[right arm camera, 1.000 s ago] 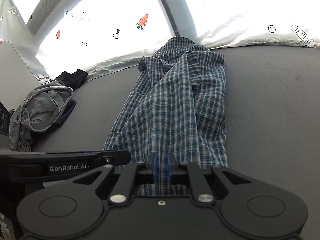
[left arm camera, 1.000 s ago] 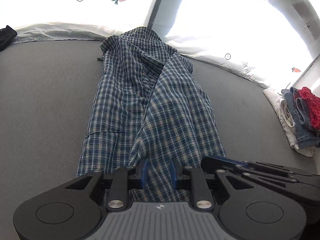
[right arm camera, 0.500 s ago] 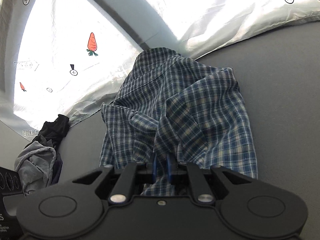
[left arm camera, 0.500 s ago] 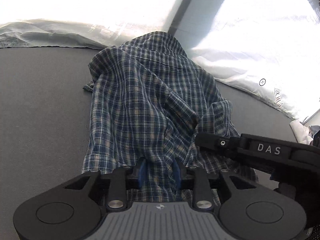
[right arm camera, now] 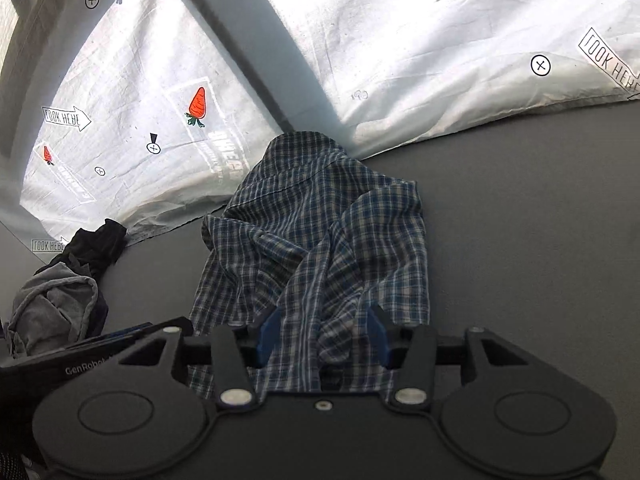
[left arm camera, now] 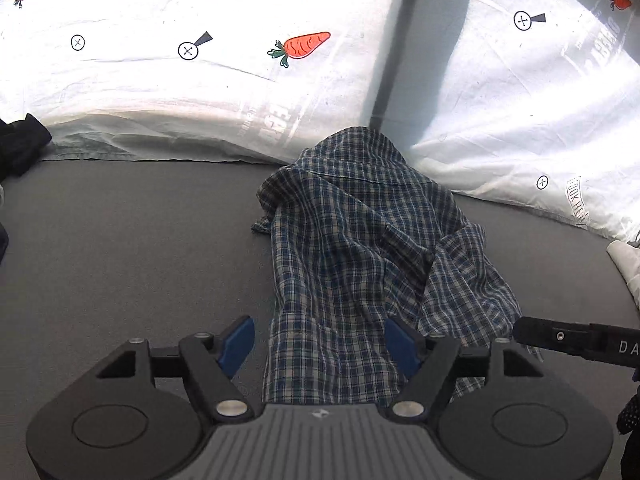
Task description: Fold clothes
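Plaid cloth, a blue-and-white checked shirt (left arm camera: 360, 264), is seen bunched lengthwise on the grey table (left arm camera: 132, 248), and every place below is given relative to it. Its far end is pressed against the white printed sheet (left arm camera: 200, 92) hung behind the table; its near hem lies under both tools.

The left gripper (left arm camera: 320, 344) is angled steeply down over the near hem, toward the shirt's left edge. Its jaws are opening: the blue pads (left arm camera: 238, 342) are spread, the left one over bare table just beside the cloth, the right one at the cloth's surface, and the fabric between them is not pinched.

The right gripper (right arm camera: 322, 334) is tilted down likewise over the near hem, just to the right of the left tool, whose black finger is seen at its side. Its jaws are opening too; a raised fold of plaid stands between the pads (right arm camera: 266, 336), but no squeeze is seen.

A grey and black heap of clothes (right arm camera: 56, 308) is lying well to the left of the shirt, by the sheet. White folded garments (left arm camera: 628, 264) are glimpsed far to its right.
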### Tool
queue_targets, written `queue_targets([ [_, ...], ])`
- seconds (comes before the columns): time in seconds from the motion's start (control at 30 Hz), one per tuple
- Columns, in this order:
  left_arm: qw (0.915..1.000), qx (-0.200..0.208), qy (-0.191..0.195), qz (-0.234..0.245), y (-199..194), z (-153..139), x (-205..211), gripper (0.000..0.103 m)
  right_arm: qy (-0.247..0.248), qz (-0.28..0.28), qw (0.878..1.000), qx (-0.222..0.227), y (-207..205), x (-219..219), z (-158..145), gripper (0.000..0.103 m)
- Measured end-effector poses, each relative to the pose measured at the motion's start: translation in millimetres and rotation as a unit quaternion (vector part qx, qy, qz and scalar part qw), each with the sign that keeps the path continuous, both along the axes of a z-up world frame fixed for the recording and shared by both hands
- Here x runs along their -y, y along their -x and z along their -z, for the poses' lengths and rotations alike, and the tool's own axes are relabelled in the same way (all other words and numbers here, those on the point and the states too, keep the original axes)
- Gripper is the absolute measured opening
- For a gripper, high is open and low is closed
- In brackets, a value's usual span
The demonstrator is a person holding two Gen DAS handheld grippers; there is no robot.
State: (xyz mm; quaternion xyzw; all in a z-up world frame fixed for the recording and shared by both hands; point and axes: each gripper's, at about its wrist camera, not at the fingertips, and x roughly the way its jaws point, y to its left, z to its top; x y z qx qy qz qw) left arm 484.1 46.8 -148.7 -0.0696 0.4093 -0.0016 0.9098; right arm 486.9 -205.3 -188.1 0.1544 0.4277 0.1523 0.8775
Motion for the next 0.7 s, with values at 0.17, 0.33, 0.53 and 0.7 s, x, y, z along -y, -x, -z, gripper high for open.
queue_targets([
  [0.17, 0.9987, -0.045, 0.003, -0.023, 84, 18, -21, 0.074, -0.034, 0.029, 0.998, -0.052, 81, 31, 23, 0.055],
  [0.33, 0.9964, -0.061, 0.03, -0.05, 159, 30, -35, 0.074, -0.112, 0.062, 0.988, -0.084, 149, 61, 42, 0.054],
  [0.53, 0.9933, -0.063, 0.091, -0.033, 220, 37, -41, 0.063, -0.164, 0.077, 0.978, -0.099, 204, 75, 51, 0.051],
  [0.7, 0.9882, -0.062, 0.138, -0.022, 262, 41, -47, 0.05, -0.204, 0.086, 0.968, -0.115, 243, 85, 62, 0.034],
])
